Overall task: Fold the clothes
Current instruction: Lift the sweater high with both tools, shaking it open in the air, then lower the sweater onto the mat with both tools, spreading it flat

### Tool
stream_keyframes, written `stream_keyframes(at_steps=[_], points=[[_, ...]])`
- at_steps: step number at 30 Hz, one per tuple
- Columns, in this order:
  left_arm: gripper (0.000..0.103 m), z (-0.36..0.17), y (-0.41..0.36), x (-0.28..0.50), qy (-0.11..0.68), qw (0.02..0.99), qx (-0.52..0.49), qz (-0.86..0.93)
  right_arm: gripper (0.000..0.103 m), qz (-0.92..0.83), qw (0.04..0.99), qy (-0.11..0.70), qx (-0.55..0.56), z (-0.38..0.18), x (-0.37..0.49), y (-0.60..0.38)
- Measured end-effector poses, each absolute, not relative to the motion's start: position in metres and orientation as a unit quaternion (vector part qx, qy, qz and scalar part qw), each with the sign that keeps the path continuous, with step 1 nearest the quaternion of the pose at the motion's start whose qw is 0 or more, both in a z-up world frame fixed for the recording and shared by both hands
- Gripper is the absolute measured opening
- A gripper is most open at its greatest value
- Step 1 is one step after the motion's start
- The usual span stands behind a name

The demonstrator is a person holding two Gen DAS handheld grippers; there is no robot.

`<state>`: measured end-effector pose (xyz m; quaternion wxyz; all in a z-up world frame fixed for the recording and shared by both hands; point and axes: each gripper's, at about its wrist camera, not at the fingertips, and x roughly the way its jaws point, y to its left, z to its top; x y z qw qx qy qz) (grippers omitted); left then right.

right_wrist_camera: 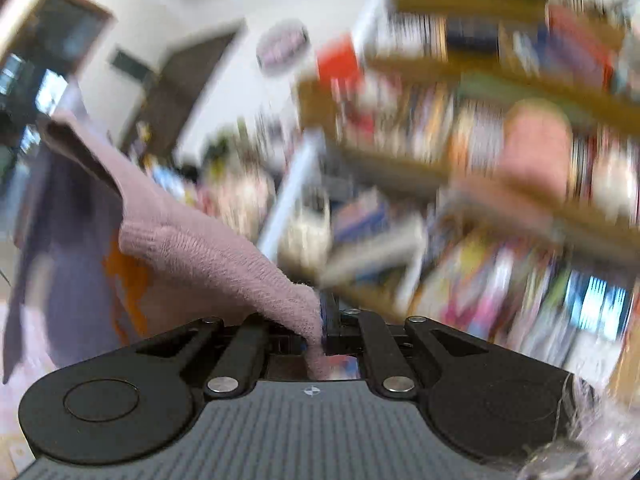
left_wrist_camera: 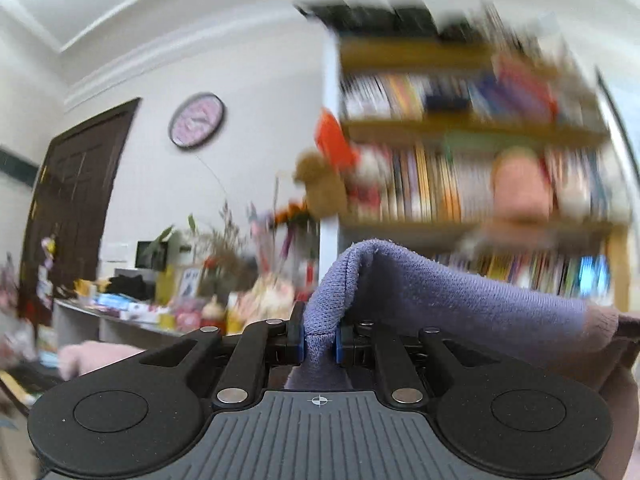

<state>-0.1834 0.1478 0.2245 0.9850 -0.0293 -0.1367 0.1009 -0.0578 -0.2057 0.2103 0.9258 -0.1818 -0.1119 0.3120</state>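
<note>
In front of the bookcase (left_wrist_camera: 472, 136) that fills the far wall — its shelves smeared by blur in both wrist views — a knitted garment (left_wrist_camera: 460, 292) hangs lifted in the air, stretched between the two grippers rather than lying on any surface. It looks two-toned: bluish-purple where the left gripper has it, dusty pink toward the right, with a ribbed cuff or hem showing in the right wrist view. Holding it by two separated points probably serves to shake it out and spread it flat before a first fold, so the folding proper seems barely begun. Left of the bookcase, a cluttered table (left_wrist_camera: 120, 320) with flowers and small boxes sits under a round wall clock (left_wrist_camera: 197, 120), and a dark door (left_wrist_camera: 76, 184) stands further left still; none of these are touched. The left gripper (left_wrist_camera: 320, 338) is clenched on a bunched fold of the purple cloth, which rises in a peak between its blue pads. The right gripper (right_wrist_camera: 320, 332) is likewise closed tight, pinching a thin pink edge — a slim hold that could slip if the cloth is tugged hard.
</note>
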Motion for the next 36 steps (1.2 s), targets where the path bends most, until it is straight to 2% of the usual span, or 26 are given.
stream_keyframes(at_steps=[3, 9, 12, 14, 17, 19, 23, 25, 27, 29, 30, 31, 34, 36], points=[[0.013, 0.236, 0.158, -0.202, -0.191, 0.977, -0.067, 0.064, 0.007, 0.330, 0.908, -0.166, -0.196, 0.245, -0.097, -0.219], [0.013, 0.255, 0.160, -0.223, -0.262, 0.963, -0.061, 0.026, 0.007, 0.358, 0.884, -0.211, -0.213, 0.296, -0.151, -0.241], [0.014, 0.263, 0.164, -0.215, -0.258, 0.963, -0.083, 0.005, 0.007, 0.377, 0.876, -0.212, -0.212, 0.312, -0.161, -0.252], [0.014, 0.265, 0.170, -0.196, -0.223, 0.968, -0.110, -0.018, 0.007, 0.383, 0.878, -0.193, -0.211, 0.317, -0.154, -0.258], [0.014, 0.249, 0.174, -0.137, -0.106, 0.985, -0.130, -0.031, 0.007, 0.362, 0.902, -0.092, -0.217, 0.304, -0.100, -0.254], [0.014, 0.219, 0.171, -0.083, 0.003, 0.992, -0.122, -0.032, 0.007, 0.347, 0.911, 0.014, -0.222, 0.271, -0.044, -0.247], [0.017, 0.098, 0.144, 0.040, 0.269, 0.963, -0.023, -0.011, 0.007, 0.291, 0.893, 0.251, -0.235, 0.144, 0.075, -0.221], [0.020, 0.051, 0.127, 0.074, 0.338, 0.940, 0.037, -0.004, 0.007, 0.258, 0.873, 0.328, -0.254, 0.072, 0.112, -0.210], [0.022, 0.013, 0.111, 0.103, 0.394, 0.915, 0.088, 0.004, 0.007, 0.230, 0.862, 0.346, -0.290, 0.024, 0.129, -0.199], [0.037, 0.010, 0.109, 0.113, 0.400, 0.912, 0.092, 0.016, 0.007, 0.209, 0.868, 0.350, -0.283, 0.007, 0.140, -0.197], [0.056, 0.008, 0.108, 0.117, 0.403, 0.910, 0.093, 0.022, 0.007, 0.200, 0.875, 0.353, -0.265, 0.006, 0.146, -0.199], [0.071, 0.007, 0.107, 0.122, 0.406, 0.908, 0.095, 0.027, 0.007, 0.192, 0.881, 0.356, -0.245, 0.005, 0.153, -0.201], [0.081, 0.005, 0.106, 0.131, 0.416, 0.903, 0.100, 0.038, 0.021, 0.172, 0.887, 0.362, -0.228, 0.005, 0.173, -0.201], [0.081, 0.009, 0.106, 0.125, 0.418, 0.901, 0.104, 0.038, 0.036, 0.175, 0.889, 0.360, -0.224, 0.005, 0.174, -0.199]])
